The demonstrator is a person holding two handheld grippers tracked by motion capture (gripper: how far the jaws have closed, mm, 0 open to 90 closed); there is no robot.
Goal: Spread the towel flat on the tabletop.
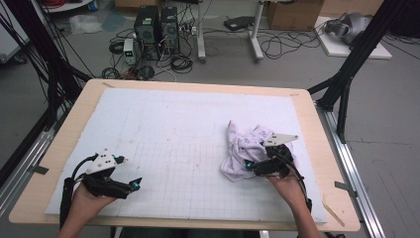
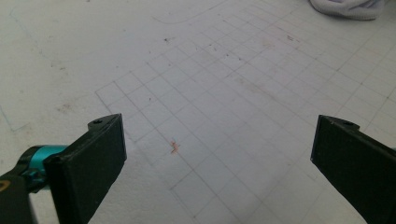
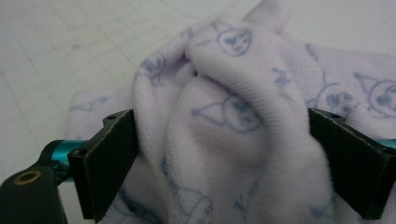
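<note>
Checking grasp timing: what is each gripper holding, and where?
Nothing is clamped yet. The right gripper stands open around a raised fold of the crumpled cloth; the left gripper is open over the mat.

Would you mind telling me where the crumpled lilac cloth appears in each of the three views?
High view: cloth right of centre, at the right gripper.
Left gripper view: its edge in the top right corner.
Right gripper view: a fold between the open jaws.
Shared landmark: the gridded white mat.
</note>
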